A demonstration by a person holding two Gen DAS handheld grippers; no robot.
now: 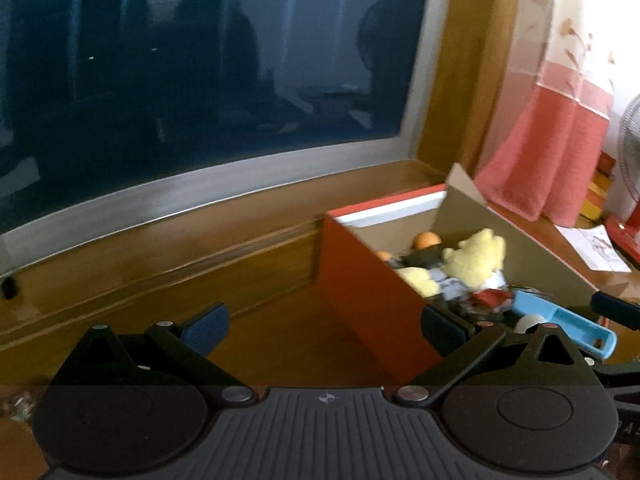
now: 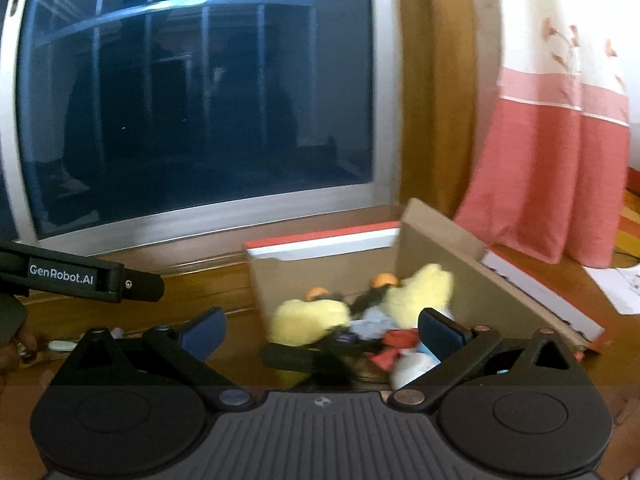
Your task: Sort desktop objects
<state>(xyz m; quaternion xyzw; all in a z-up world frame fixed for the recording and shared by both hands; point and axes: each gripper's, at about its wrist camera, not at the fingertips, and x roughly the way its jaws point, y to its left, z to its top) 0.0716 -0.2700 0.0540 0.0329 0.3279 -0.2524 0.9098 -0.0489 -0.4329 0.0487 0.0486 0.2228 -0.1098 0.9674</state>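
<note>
An open cardboard box with red outer walls [image 1: 368, 300] stands on the wooden desk to the right of centre. In it lie yellow plush toys [image 1: 476, 260], orange balls [image 1: 426, 240], a blue plastic piece [image 1: 560, 320] and red and dark bits, all blurred. My left gripper [image 1: 324, 330] is open and holds nothing, with its right finger [image 1: 442, 332] in front of the box's near corner. My right gripper [image 2: 322, 332] is open over the near side of the box [image 2: 320, 246], above the plush toys [image 2: 308, 318]; nothing is clamped.
A dark window [image 1: 200, 80] and a wooden sill [image 1: 160, 256] run behind the desk. A pink and white curtain [image 2: 560, 160] hangs at right. Papers [image 1: 596, 248] and a fan with a red base [image 1: 628, 184] stand far right. The left tool's black housing [image 2: 80, 276] reaches in from the left.
</note>
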